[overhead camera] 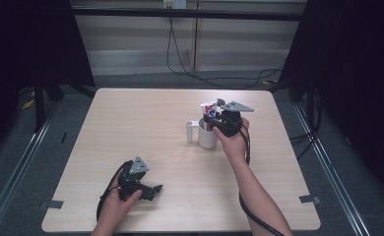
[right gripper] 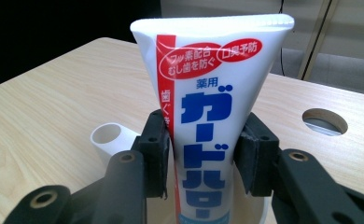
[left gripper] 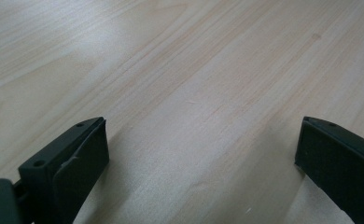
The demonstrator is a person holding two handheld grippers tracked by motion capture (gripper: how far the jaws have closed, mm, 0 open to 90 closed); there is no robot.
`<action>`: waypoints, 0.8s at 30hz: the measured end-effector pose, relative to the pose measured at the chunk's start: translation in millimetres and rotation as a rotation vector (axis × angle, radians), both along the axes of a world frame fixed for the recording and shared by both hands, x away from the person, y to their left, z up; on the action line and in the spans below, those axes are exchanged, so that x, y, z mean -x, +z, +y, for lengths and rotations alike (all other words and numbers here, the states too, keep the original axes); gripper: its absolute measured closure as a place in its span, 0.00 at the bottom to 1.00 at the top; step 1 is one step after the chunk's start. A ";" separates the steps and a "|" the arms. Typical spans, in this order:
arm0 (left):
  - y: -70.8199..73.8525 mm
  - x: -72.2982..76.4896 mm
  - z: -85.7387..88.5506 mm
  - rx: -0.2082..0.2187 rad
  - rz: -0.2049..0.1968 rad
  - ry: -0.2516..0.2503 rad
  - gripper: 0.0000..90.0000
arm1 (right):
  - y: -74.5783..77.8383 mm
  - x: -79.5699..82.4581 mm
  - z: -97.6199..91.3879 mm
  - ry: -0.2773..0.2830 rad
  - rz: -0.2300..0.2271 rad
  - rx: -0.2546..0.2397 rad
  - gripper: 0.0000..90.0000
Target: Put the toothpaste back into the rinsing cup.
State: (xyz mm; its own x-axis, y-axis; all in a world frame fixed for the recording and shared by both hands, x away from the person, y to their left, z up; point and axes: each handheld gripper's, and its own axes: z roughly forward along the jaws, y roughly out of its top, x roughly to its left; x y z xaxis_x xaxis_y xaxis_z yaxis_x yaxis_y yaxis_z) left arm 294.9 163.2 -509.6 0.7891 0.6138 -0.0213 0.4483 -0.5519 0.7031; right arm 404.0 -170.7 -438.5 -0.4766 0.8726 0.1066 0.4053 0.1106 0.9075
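The right gripper (right gripper: 202, 154) has its pads at both sides of a toothpaste tube (right gripper: 208, 116), touching it or nearly so; I cannot tell if they press. The tube stands upright in a white mug (overhead camera: 207, 137) (the handle points left in the high view) on the table (overhead camera: 131, 128). The left gripper (left gripper: 201, 158) rests on the table, jaws wide apart, holding nothing.

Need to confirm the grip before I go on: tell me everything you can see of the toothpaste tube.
The toothpaste tube is soft white plastic with a red side stripe, red label bubbles and large blue Japanese lettering. It stands upright, flat crimped end up, its lower part inside the white mug. The right gripper has a pad on each side of its middle.
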 end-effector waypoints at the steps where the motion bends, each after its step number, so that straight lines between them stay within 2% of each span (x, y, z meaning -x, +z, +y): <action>1: 0.0 0.0 0.0 0.000 0.000 0.000 0.03 | -0.4 0.2 0.2 0.002 0.002 0.001 0.65; 24: 0.0 0.0 0.0 -0.001 0.000 0.000 0.03 | -5.9 0.9 -1.6 0.010 0.030 0.031 0.59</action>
State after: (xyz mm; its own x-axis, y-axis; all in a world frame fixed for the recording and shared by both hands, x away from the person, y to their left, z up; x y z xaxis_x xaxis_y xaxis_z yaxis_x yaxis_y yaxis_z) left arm 294.9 163.3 -509.6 0.7892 0.6138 -0.0209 0.4481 -0.5523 0.7029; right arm 403.1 -172.3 -444.4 -0.4823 0.8709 0.0944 0.4312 0.1423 0.8910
